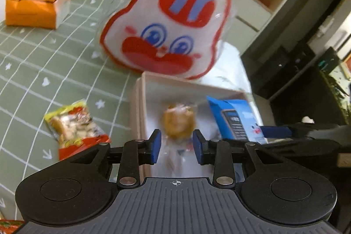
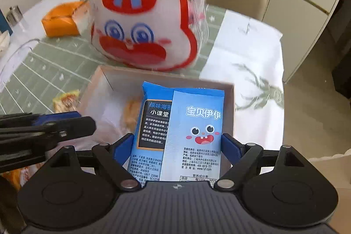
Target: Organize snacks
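Right gripper (image 2: 177,146) is sitting over the box (image 2: 228,106), its spread jaws flanking the blue packet (image 2: 193,124); whether the pads are actually pressing on it is impossible to tell. Left gripper (image 1: 176,145) is hanging released above the box's left half, nothing between its jaws, the golden pastry (image 1: 178,121) lying in the box just ahead of its tips. The yellow-red bag (image 1: 75,124) is lying on the tablecloth (image 1: 43,58) left of the box, the rabbit pack (image 1: 166,21) standing behind it.
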### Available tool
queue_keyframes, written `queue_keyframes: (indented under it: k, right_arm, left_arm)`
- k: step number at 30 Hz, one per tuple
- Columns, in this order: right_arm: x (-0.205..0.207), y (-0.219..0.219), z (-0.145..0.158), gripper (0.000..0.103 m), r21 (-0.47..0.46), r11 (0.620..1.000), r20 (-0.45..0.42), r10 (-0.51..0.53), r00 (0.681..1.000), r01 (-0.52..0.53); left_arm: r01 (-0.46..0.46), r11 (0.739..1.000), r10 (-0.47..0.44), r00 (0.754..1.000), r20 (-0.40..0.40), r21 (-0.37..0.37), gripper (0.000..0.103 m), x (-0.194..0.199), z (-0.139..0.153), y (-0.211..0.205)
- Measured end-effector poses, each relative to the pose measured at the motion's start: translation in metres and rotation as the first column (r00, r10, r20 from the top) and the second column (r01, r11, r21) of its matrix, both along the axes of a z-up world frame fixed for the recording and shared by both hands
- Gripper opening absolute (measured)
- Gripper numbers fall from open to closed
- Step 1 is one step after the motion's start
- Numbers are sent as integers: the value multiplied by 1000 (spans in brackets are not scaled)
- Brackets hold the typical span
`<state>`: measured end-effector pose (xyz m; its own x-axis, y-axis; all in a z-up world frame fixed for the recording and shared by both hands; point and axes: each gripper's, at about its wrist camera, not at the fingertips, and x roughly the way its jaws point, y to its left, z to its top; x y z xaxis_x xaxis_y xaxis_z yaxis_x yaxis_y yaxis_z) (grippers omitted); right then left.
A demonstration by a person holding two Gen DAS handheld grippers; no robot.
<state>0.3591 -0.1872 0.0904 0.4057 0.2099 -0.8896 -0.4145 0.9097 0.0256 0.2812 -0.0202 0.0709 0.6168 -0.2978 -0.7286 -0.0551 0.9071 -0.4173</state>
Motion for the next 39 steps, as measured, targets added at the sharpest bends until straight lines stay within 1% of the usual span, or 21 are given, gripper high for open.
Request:
queue_keyframes:
  k: [3, 4, 5, 8, 11, 13, 15, 18, 21, 22, 23, 24, 25, 26, 28, 29, 31, 33, 35, 37, 39]
  right_arm:
    - [-8, 0, -2, 85, 28, 999, -14, 24, 1000, -23]
    - [-12, 0, 0, 85, 37, 999, -16, 33, 999, -33]
    - [-15, 1, 3, 85, 46, 998, -16, 41, 999, -40]
    - [-28, 14, 9, 85, 77, 995, -24, 73, 997, -71]
    - [-43, 36, 17, 85, 58, 993, 13, 104, 994, -105]
    - [-51, 51, 22, 85, 13, 995, 51, 98, 994, -99]
    - [-56, 58, 27, 85, -28, 998, 81, 65, 995, -63]
    - [-61, 56, 29, 86, -64, 998, 81, -1, 997, 6]
    - [-54, 59, 24, 86, -210, 974, 162, -53, 985, 87]
    - [-46, 59, 18, 86, -240, 963, 159, -82, 984, 119]
    - [-35, 56, 11, 86, -230, 965, 89, -108, 990, 126]
    - [-25, 50, 6, 85, -174, 975, 8, -141, 990, 140]
    - [-19, 43, 4, 84, -113, 976, -31, -192, 981, 188]
    - [-18, 41, 3, 84, -109, 971, -9, -217, 976, 214]
    - [-18, 48, 0, 83, -144, 977, -19, -159, 987, 154]
    - [-21, 48, 3, 83, -109, 982, -20, -159, 987, 155]
    - [-33, 49, 13, 83, -60, 984, 59, -163, 985, 166]
    - [-49, 57, 21, 83, -28, 996, 143, -78, 987, 83]
    - [-73, 79, 28, 83, -81, 996, 231, 42, 972, -24]
    - [-97, 101, 29, 83, -100, 983, 240, 173, 955, -153]
    - [-117, 118, 25, 83, -76, 968, 204, 251, 946, -241]
  left_arm:
    - [-5, 1000, 5, 1000, -3, -4, 27, -11, -2, 10]
    - [2, 1000, -2, 1000, -3, 14, 17, -12, -2, 11]
    - [14, 999, -14, 1000, 2, 30, 14, -17, 0, 13]
    - [40, 999, -40, 999, 24, 18, 16, -38, 5, 19]
    - [0, 996, -4, 999, 44, 84, 20, -63, 15, 30]
    - [1, 999, -2, 1000, 20, 38, 20, -67, 12, 43]
    - [39, 999, -39, 999, 6, -10, 20, -64, 9, 50]
    - [107, 994, -107, 994, 15, -20, 20, -56, 9, 44]
    - [133, 991, -131, 990, 52, -35, 21, -46, 9, 37]
    - [133, 991, -132, 990, 53, -23, 21, -46, 10, 36]
    - [133, 991, -133, 990, 56, 0, 21, -47, 10, 36]
    - [131, 991, -132, 990, 55, 26, 21, -49, 9, 37]
    - [130, 990, -132, 990, 48, 54, 21, -51, 7, 40]
    - [130, 989, -132, 991, 30, 73, 21, -54, 2, 43]
    - [144, 986, -142, 990, -23, 89, 21, -64, -9, 51]
    - [156, 983, -154, 988, -33, 91, 21, -73, -13, 55]
    - [171, 979, -167, 985, -51, 108, 21, -92, -20, 61]
    - [174, 979, -166, 983, -77, 109, 21, -111, -29, 67]
    - [160, 981, -150, 985, -90, 110, 20, -130, -33, 74]
    - [123, 988, -115, 990, -84, 98, 19, -151, -31, 83]
    - [73, 992, -64, 994, -83, 107, 20, -168, -27, 92]
